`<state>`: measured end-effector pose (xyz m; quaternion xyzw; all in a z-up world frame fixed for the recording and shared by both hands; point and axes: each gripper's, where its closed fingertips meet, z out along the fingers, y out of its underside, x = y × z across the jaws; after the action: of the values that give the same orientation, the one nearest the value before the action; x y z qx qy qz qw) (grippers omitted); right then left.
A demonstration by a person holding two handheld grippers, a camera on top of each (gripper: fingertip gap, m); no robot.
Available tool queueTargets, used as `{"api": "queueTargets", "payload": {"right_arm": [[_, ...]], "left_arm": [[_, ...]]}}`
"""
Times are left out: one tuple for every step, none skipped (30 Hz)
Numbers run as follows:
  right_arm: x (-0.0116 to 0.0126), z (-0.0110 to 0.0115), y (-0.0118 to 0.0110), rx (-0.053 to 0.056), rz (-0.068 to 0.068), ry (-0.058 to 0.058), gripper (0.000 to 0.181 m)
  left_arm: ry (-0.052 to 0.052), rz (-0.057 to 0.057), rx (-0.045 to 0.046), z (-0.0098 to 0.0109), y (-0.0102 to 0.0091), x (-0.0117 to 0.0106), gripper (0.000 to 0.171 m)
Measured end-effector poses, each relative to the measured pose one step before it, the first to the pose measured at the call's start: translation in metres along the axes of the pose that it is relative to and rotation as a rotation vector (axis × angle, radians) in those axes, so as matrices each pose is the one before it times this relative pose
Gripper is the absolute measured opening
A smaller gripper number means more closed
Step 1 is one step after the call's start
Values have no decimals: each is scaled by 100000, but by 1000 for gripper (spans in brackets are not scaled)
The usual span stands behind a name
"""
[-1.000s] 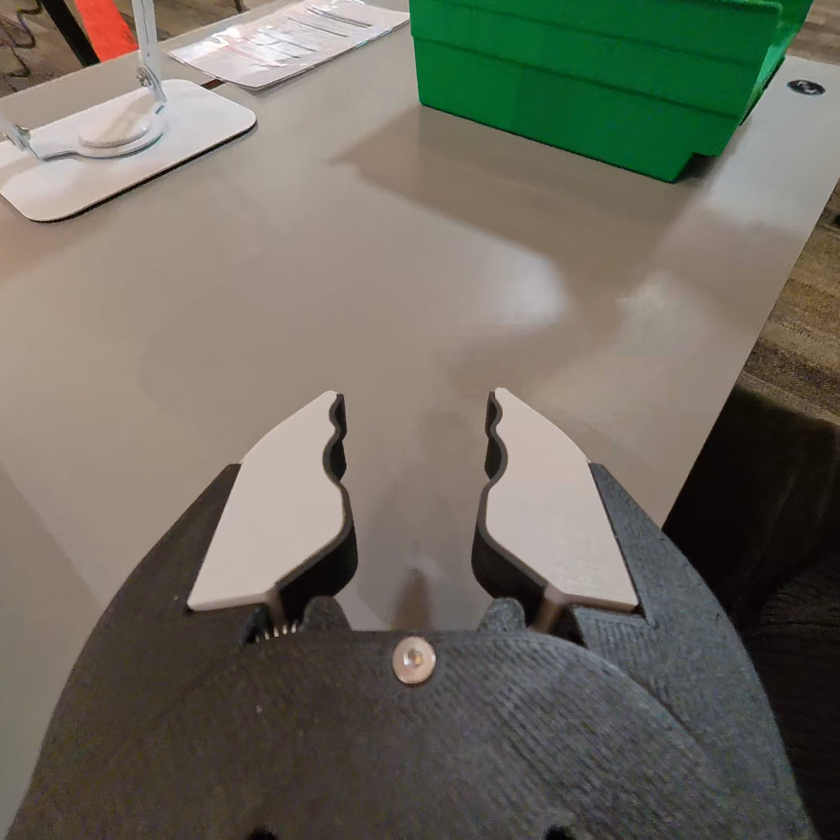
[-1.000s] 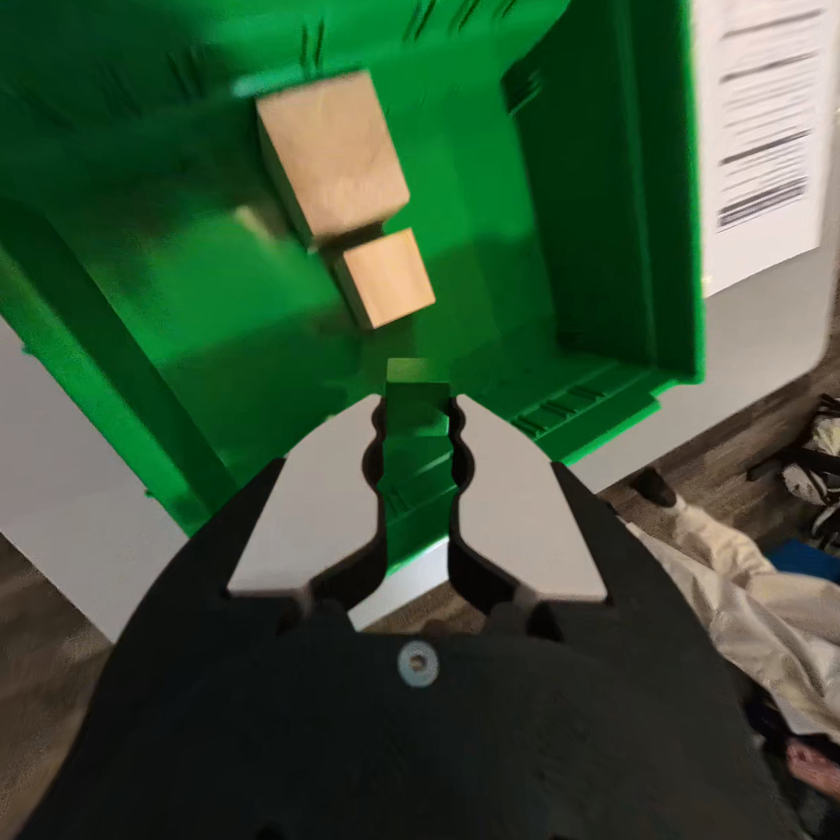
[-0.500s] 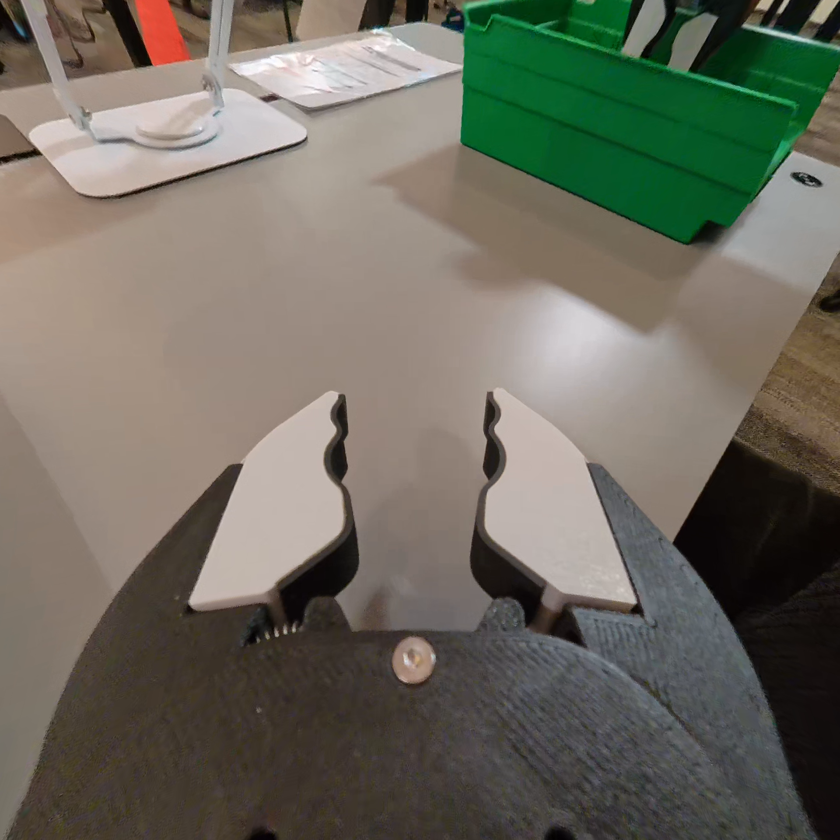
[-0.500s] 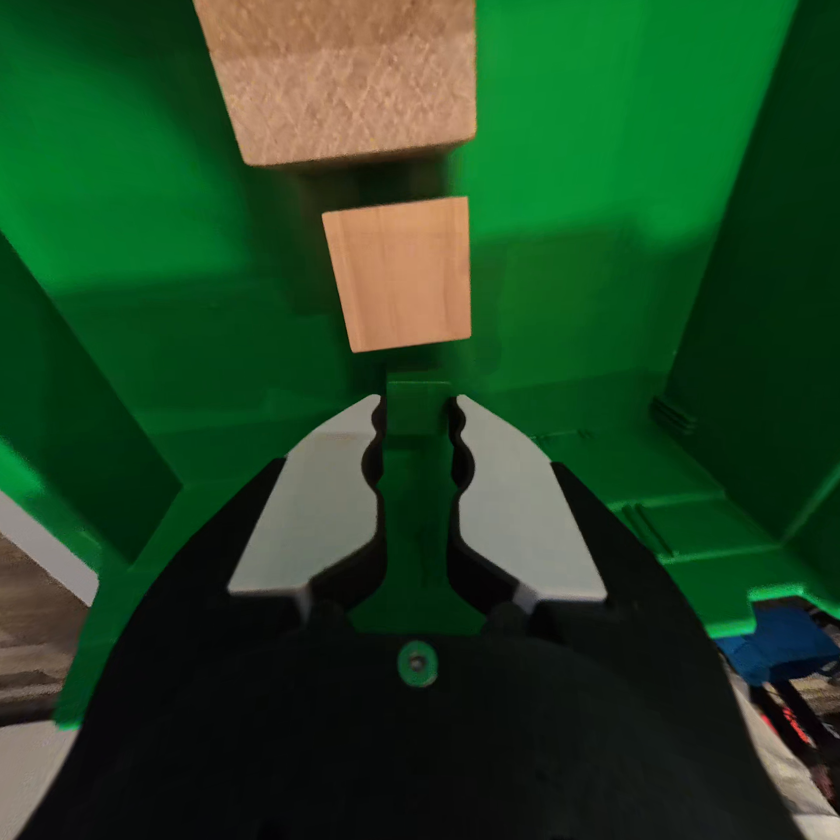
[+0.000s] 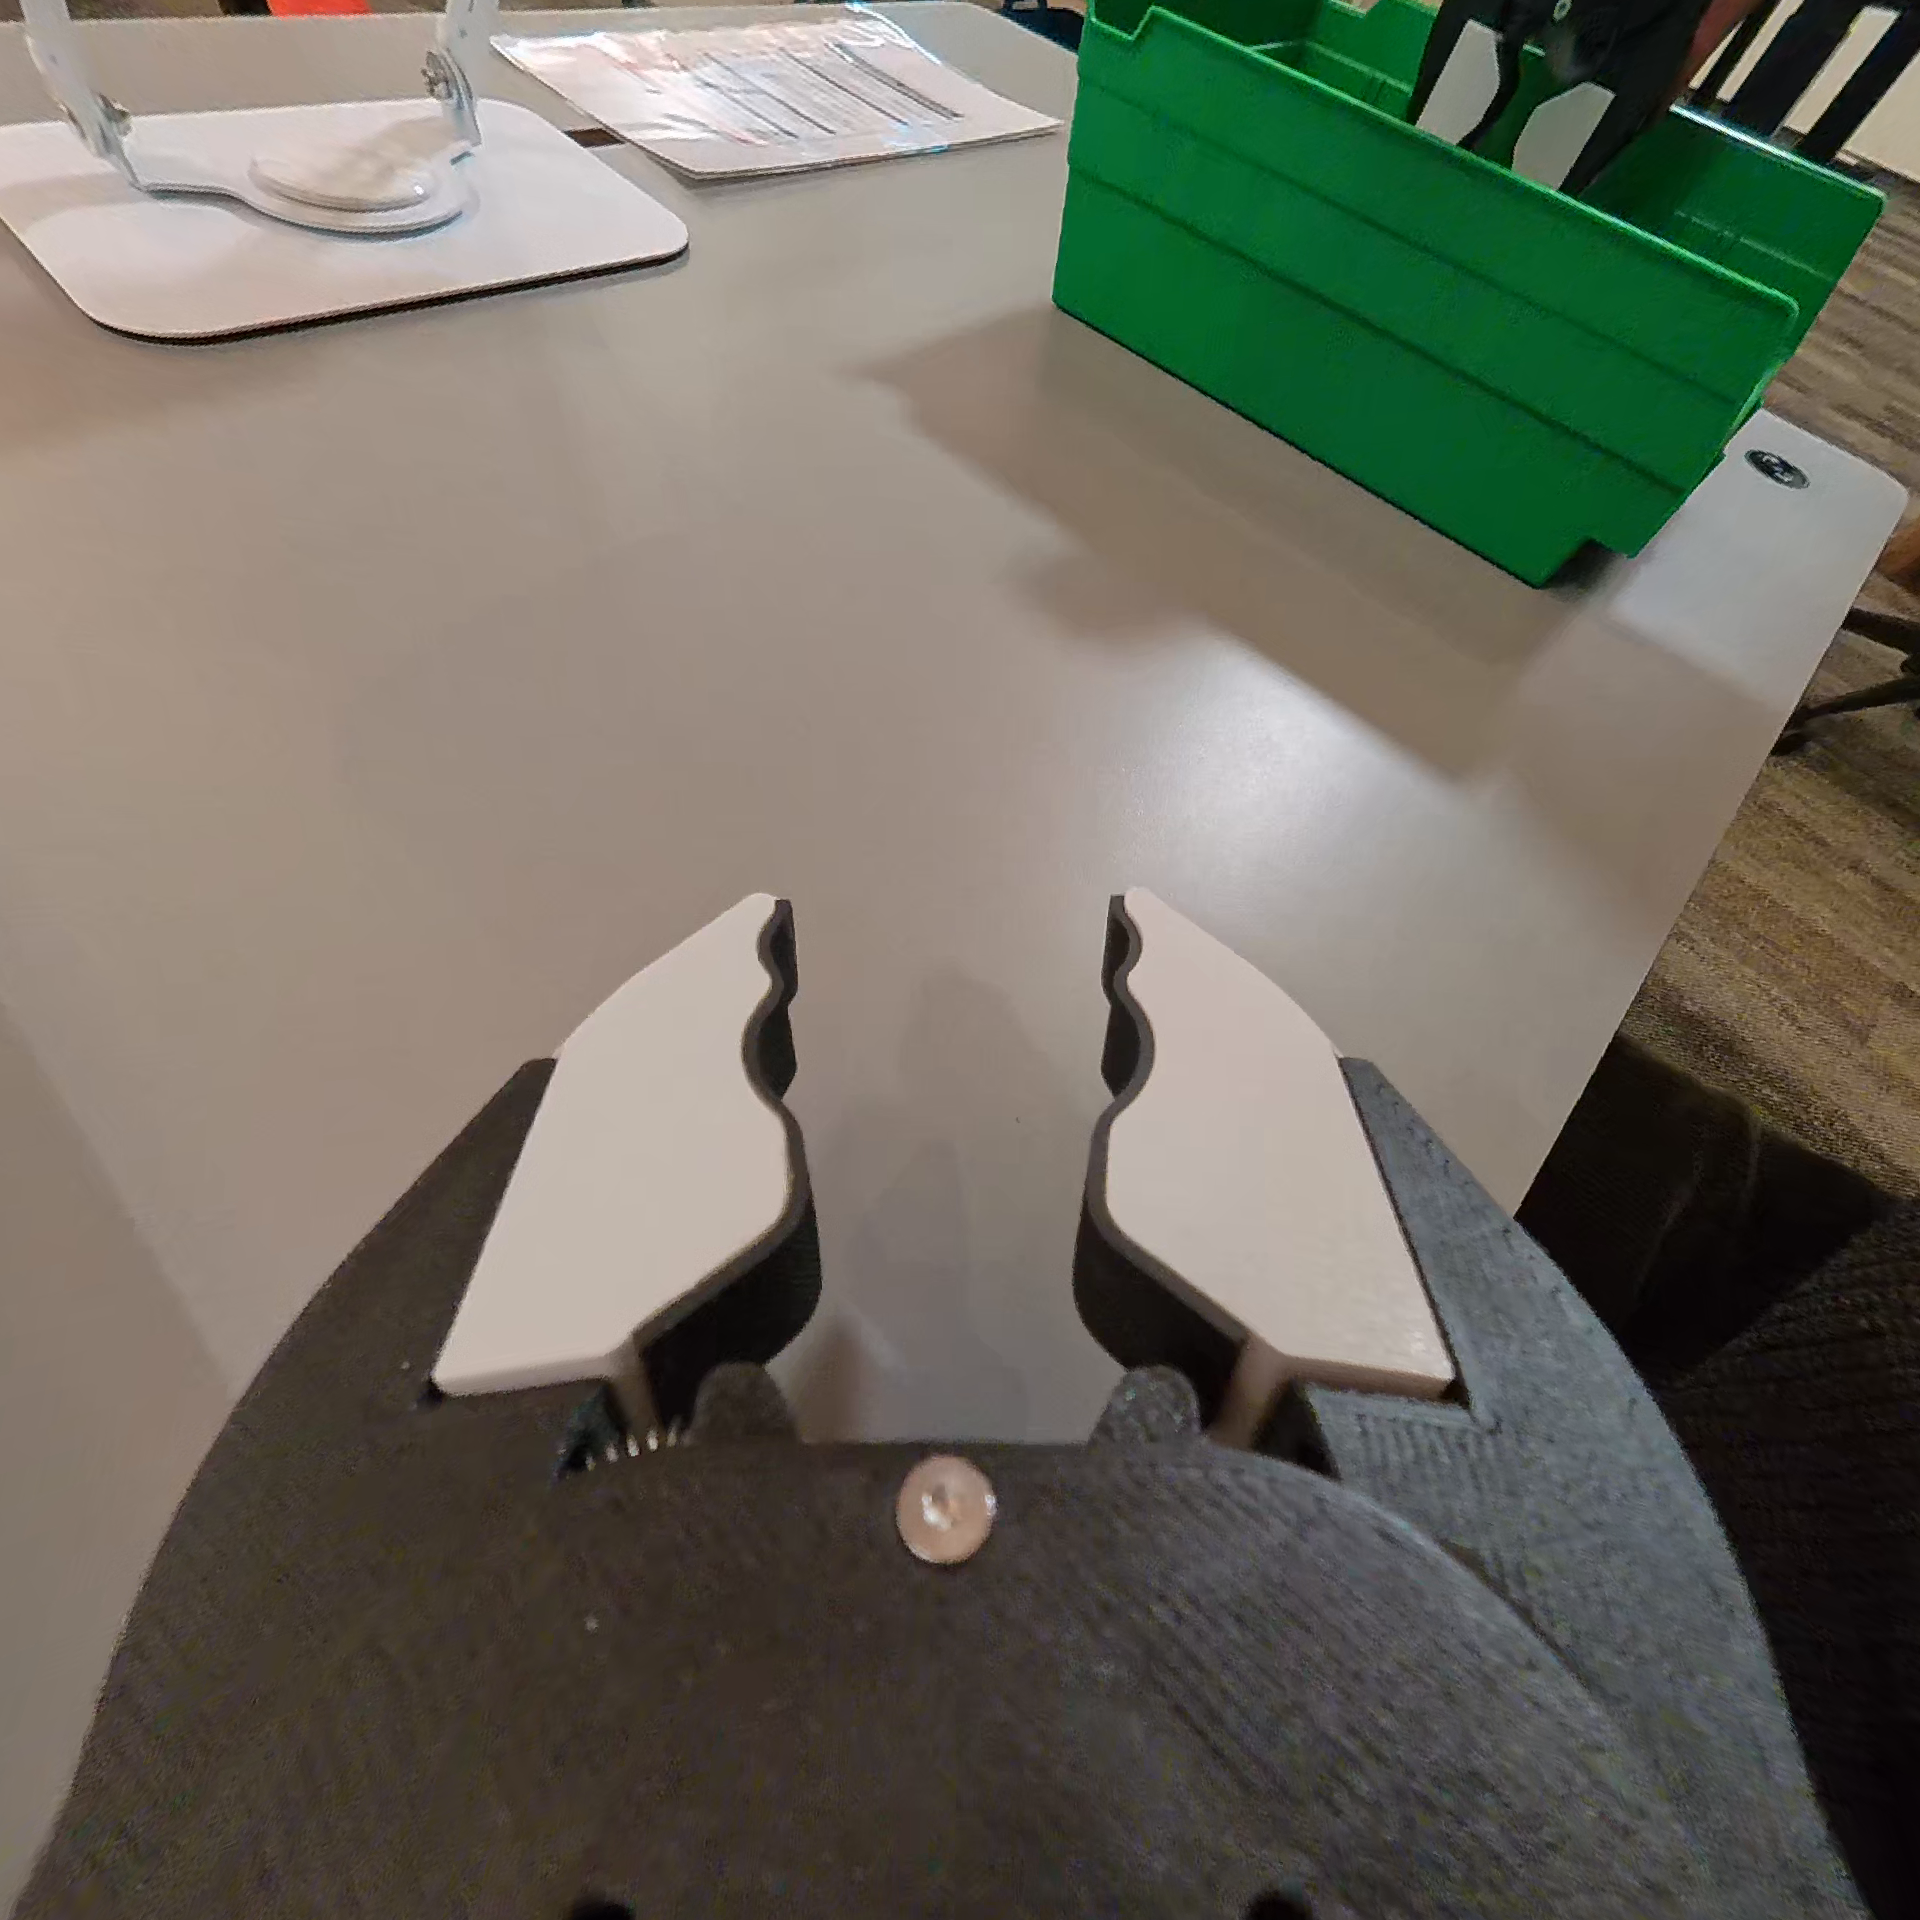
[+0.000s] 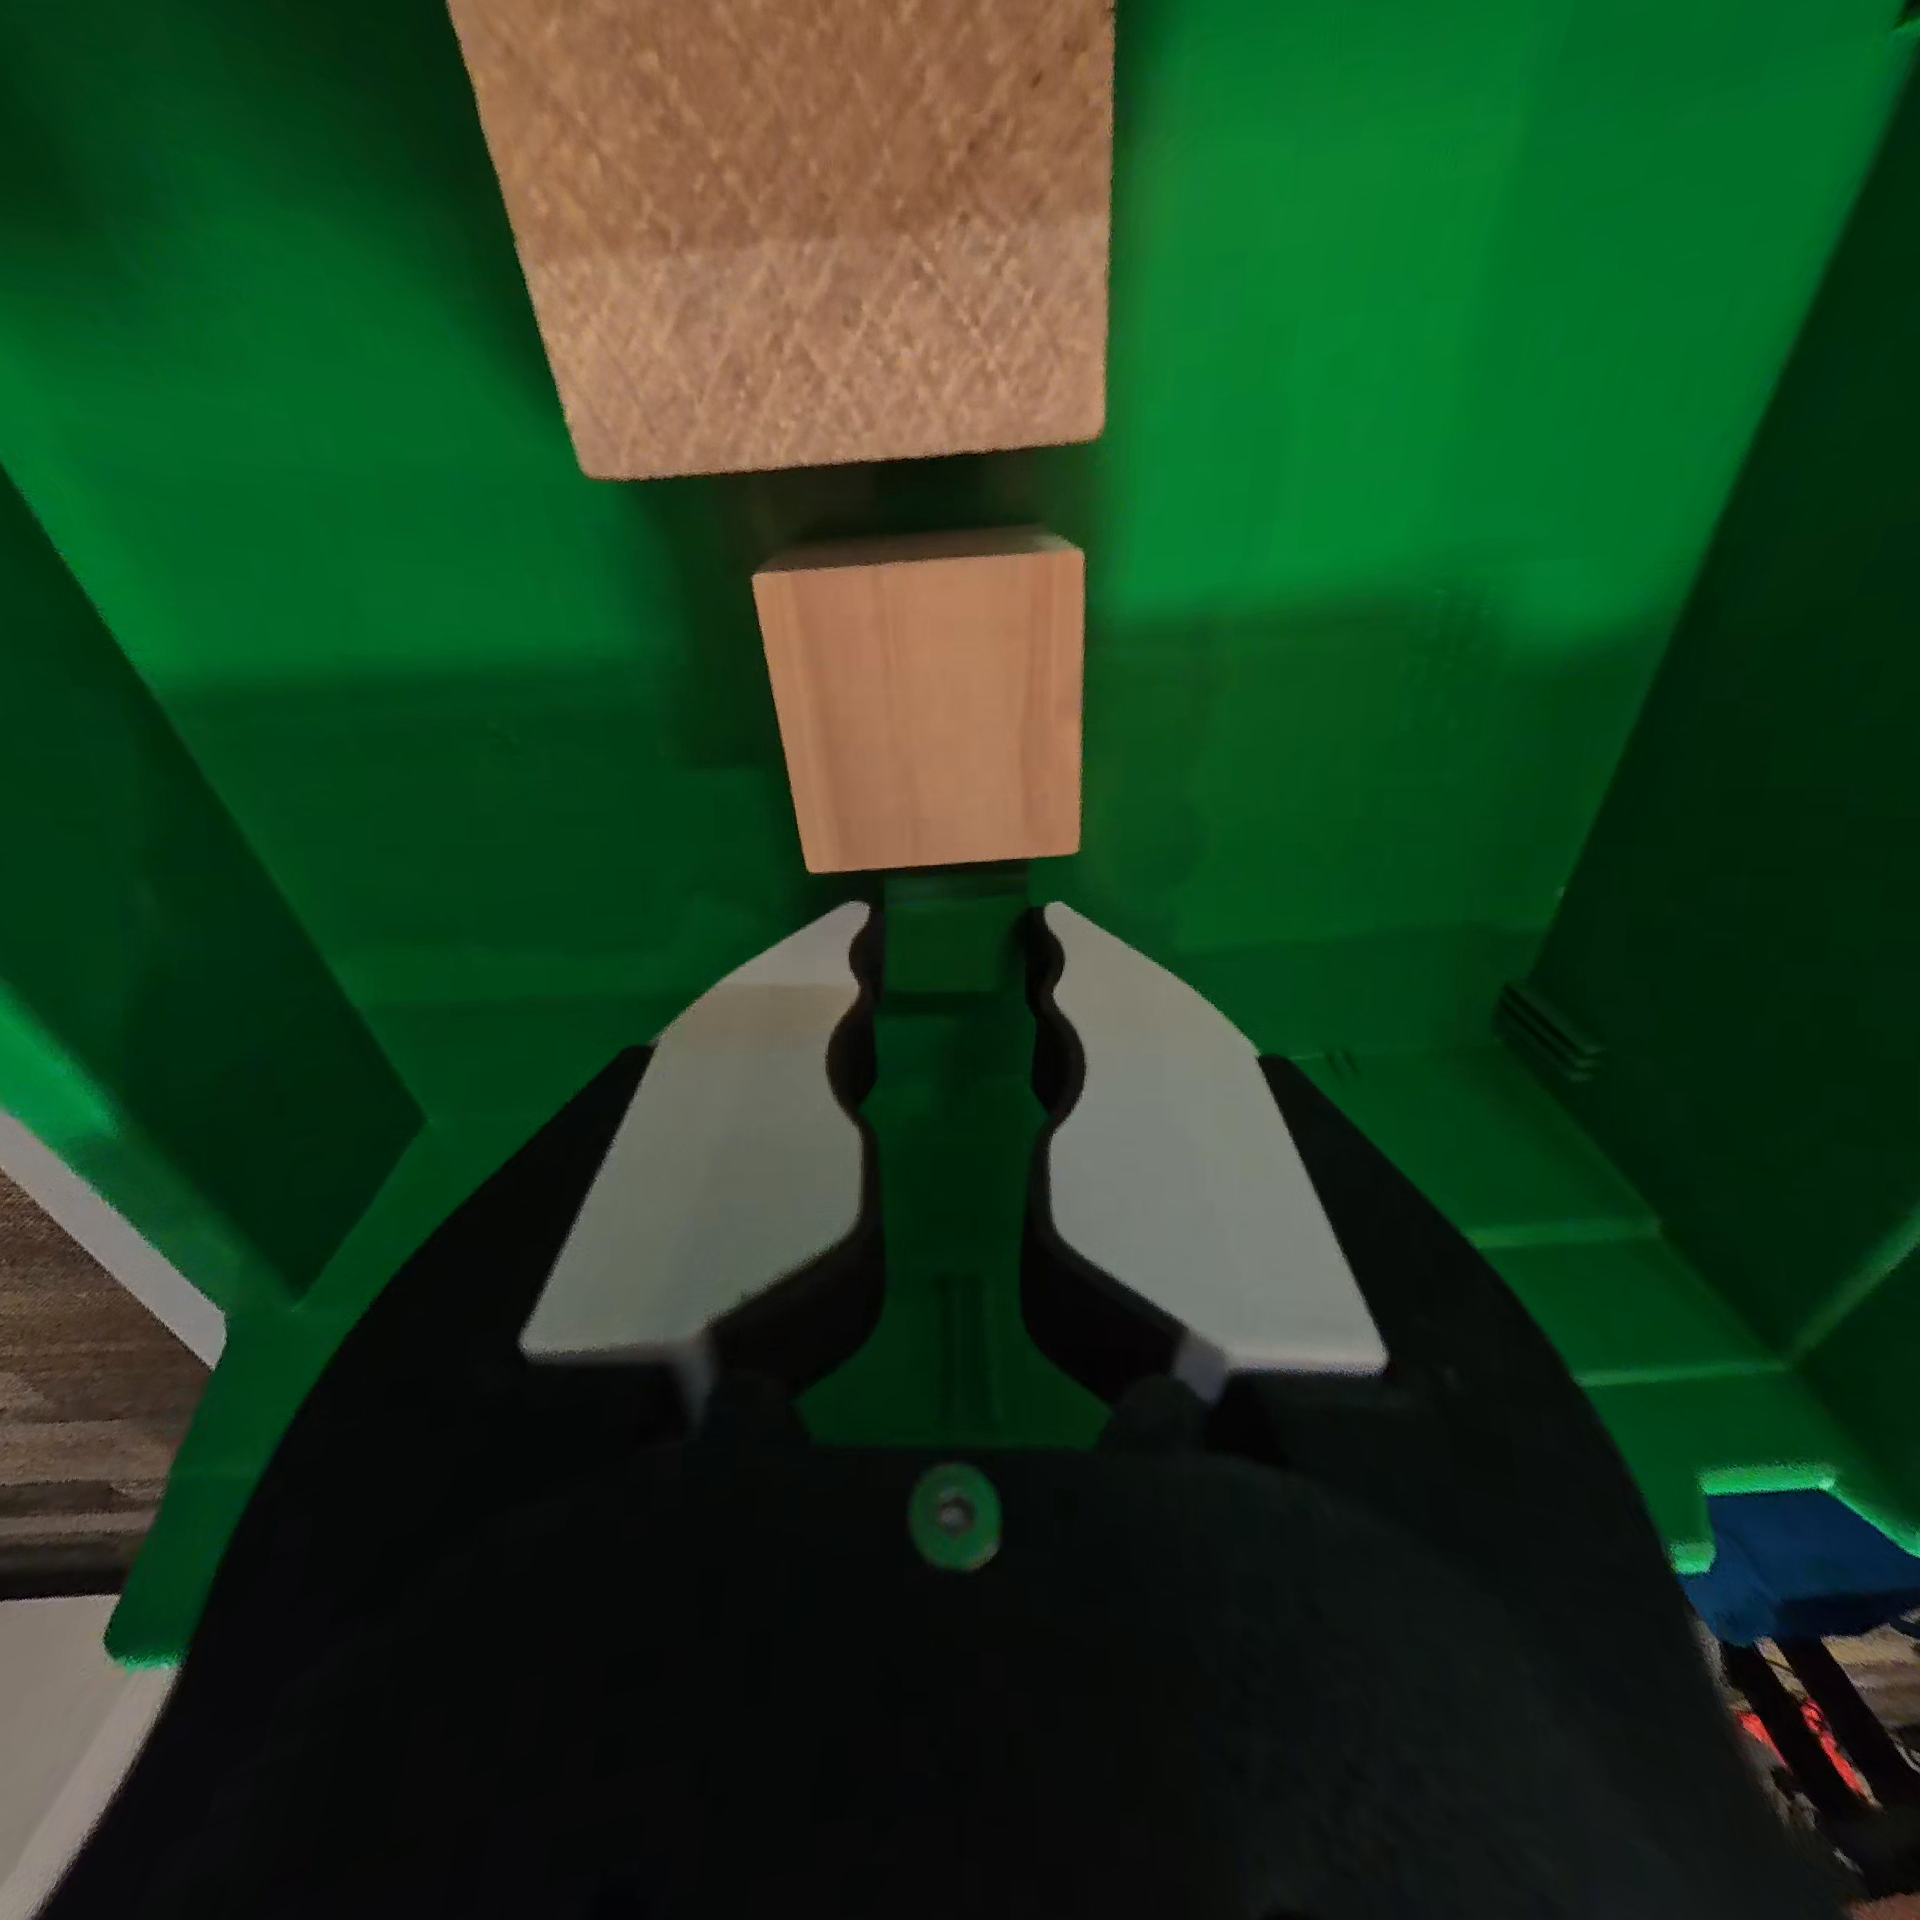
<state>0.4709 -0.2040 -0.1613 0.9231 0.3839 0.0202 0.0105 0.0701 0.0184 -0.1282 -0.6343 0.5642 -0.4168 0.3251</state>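
Observation:
My right gripper is inside a green bin, shut on a small green block held between its fingertips. Just beyond the block a small wooden cube lies on the bin floor. A larger wooden block lies behind the cube. My left gripper is open and empty, low over the bare grey table. In the left wrist view the bin stands at the far right, with the right gripper reaching down into it.
A white pad with a clear stand lies at the far left. A laminated sheet lies behind it. The table's right edge drops to carpet, and a dark chair is near the right side.
My right gripper has gone deeper into the bin with the green block, and the wooden blocks have come closer. The left gripper stays open, and its view has lifted to show more of the bin.

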Motion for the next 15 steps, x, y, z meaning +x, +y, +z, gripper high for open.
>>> {"api": "queueTargets", "payload": {"right_arm": [[-5,5,109,-1253,-546,280,27],[14,4,105,-1357,-1081,567,27],[5,-1,18,-846,-979,485,27],[-8,-4,12,-867,-854,285,27],[-33,6,69,-1045,-713,13,27],[-18,6,28,-654,-424,9,27],[8,4,-7,-299,-253,24,27],[10,0,10,-250,-28,7,27],[22,-3,43,-452,320,133,28],[26,4,68,-621,203,381,28],[35,-12,45,-268,-235,690,29],[-43,-49,4,49,166,227,33],[-70,-93,2,-43,864,-220,37],[-57,-160,-3,121,843,-105,41],[-49,-221,-24,439,454,365,44]], "left_arm": [[51,2,127,-13,-16,8,58],[65,-10,12,5,6,-2,58],[136,-35,-90,11,1,11,58],[145,-92,-181,22,25,3,58],[104,-82,-163,18,14,-2,58],[107,-45,-96,6,15,6,58],[75,-32,-6,8,-5,2,58],[-107,-55,39,-7,-2,-20,58],[-195,-42,24,2,-3,-22,58],[27,39,58,-9,-12,2,58],[15,84,123,-13,-14,7,58],[-81,79,57,-8,-9,5,58],[31,88,-19,-1,4,8,58],[56,71,-65,5,6,12,58],[26,50,-125,19,4,10,58]]}}
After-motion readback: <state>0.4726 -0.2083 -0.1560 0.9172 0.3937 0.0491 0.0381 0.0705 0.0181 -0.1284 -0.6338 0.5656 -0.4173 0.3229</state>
